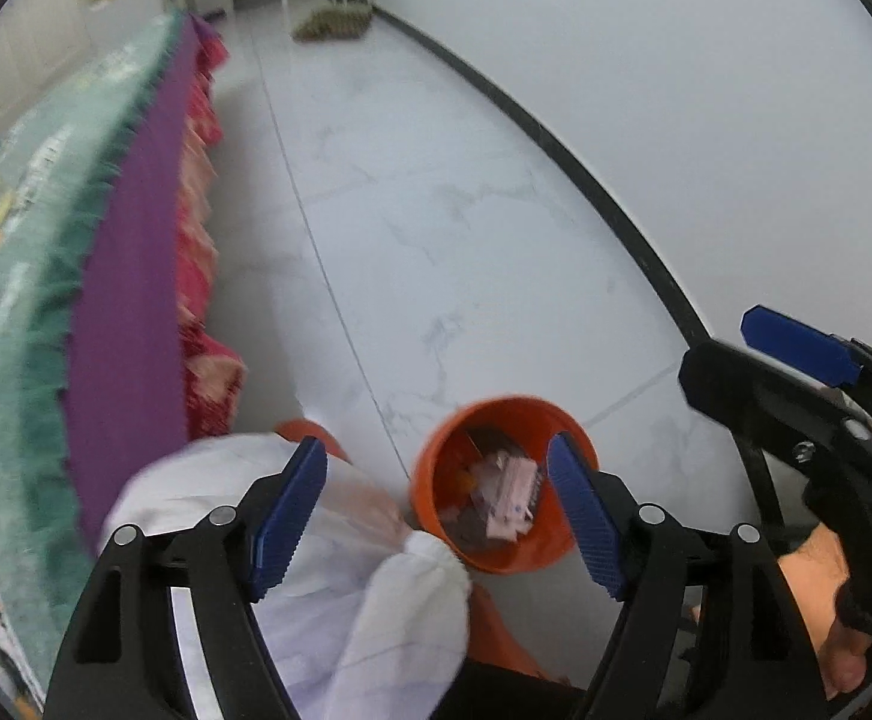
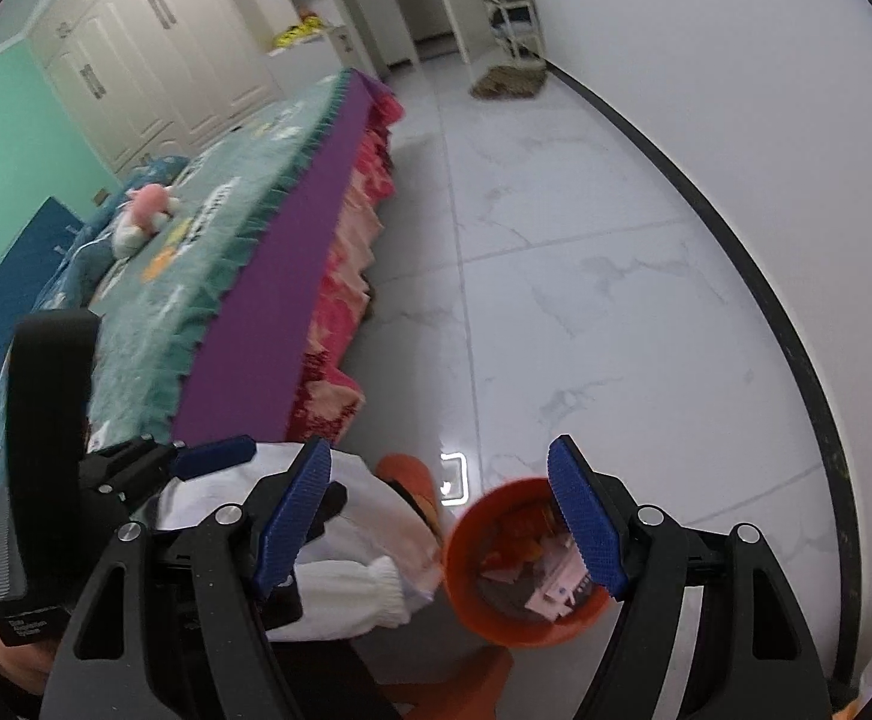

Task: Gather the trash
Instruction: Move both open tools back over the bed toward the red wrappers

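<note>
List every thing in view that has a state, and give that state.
Round orange plastic bin: upright on the floor, uncovered, holding pink and dark paper scraps.
Left tool: open, empty.
Right tool: open, empty.
Pink plush toy: lying on the bed.

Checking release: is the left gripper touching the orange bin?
Apart. In the left wrist view the left gripper hangs open above the floor, nothing between its fingers; the orange bin sits well below, trash inside.
</note>
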The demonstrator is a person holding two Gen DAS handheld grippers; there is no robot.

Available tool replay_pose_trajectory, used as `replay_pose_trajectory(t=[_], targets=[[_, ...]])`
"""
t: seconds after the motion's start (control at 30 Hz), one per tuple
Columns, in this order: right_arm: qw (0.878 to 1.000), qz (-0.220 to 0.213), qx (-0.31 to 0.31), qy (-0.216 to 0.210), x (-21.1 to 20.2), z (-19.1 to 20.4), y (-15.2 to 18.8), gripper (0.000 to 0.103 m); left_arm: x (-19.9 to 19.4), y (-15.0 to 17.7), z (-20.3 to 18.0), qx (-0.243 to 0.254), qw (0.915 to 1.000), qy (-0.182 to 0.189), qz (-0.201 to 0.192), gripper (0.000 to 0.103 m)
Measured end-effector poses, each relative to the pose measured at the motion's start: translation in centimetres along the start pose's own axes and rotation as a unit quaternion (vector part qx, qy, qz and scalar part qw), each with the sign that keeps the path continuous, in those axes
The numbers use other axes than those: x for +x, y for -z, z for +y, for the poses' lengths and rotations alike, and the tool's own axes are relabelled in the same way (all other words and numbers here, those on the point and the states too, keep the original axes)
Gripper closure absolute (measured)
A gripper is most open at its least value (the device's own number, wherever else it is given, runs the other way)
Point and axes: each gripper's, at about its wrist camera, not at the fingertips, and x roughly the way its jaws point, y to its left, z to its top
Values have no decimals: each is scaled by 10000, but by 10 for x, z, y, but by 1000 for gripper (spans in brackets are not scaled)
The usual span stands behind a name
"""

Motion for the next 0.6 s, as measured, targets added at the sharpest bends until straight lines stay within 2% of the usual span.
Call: replay_pose_trajectory(t=[0.3, 0.6], targets=[[9982, -182, -455, -359, -17, 57, -8, 28, -57, 21, 47, -638, 9953, -361, -626, 27], [9883, -164, -1193, -934, -16, 142, -10, 28, -105, 56, 106, -1430, 9807, -858, -1023, 27]])
